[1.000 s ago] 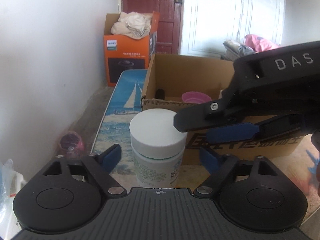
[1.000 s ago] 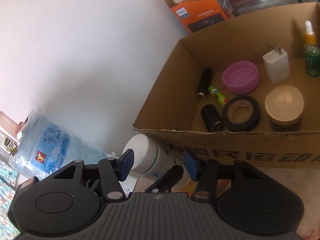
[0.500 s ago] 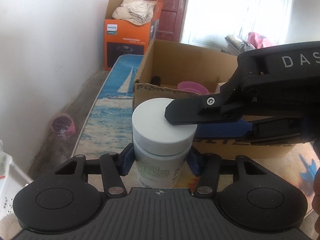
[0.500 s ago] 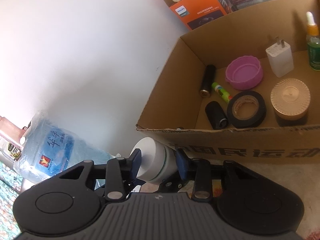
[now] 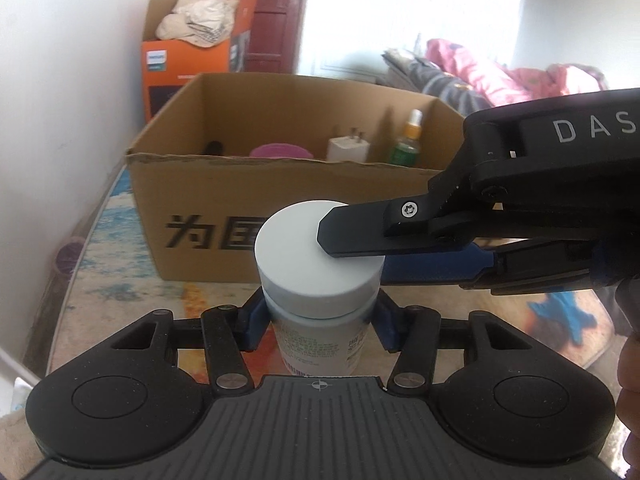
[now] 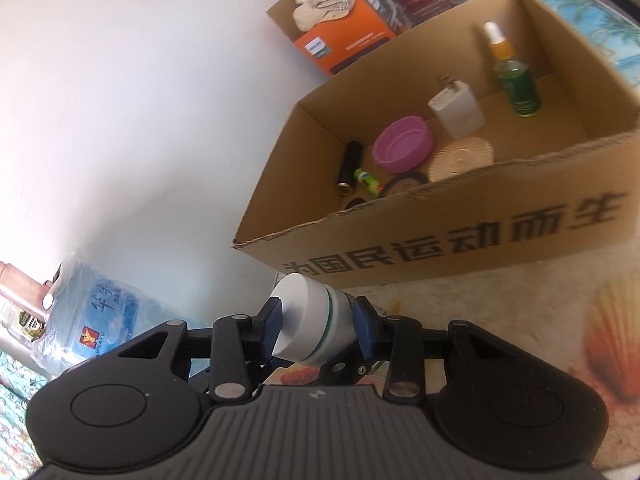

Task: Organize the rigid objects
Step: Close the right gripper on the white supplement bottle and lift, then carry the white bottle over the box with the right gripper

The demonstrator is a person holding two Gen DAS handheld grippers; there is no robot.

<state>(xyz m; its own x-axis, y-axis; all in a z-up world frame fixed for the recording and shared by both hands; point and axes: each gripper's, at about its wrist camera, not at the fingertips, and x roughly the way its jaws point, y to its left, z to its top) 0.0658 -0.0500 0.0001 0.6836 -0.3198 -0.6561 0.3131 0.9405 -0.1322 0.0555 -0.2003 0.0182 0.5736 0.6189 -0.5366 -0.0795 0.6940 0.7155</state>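
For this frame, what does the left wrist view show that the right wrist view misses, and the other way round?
Only the left wrist view shows the right gripper from outside, reaching in over the lid, plus pink bedding behind the box.

Only the right wrist view shows the beige ribbed round lid, the black cylinder lying on the box floor, and a blue water jug.

Both show the white-capped plastic jar, clamped by both grippers, the open cardboard box, the pink round lid, white charger plug and green dropper bottle.

The jar (image 5: 318, 280) stands before the cardboard box's (image 5: 256, 216) front wall; inside the box (toward its back wall) stand a charger (image 5: 347, 149) and dropper bottle (image 5: 407, 142).
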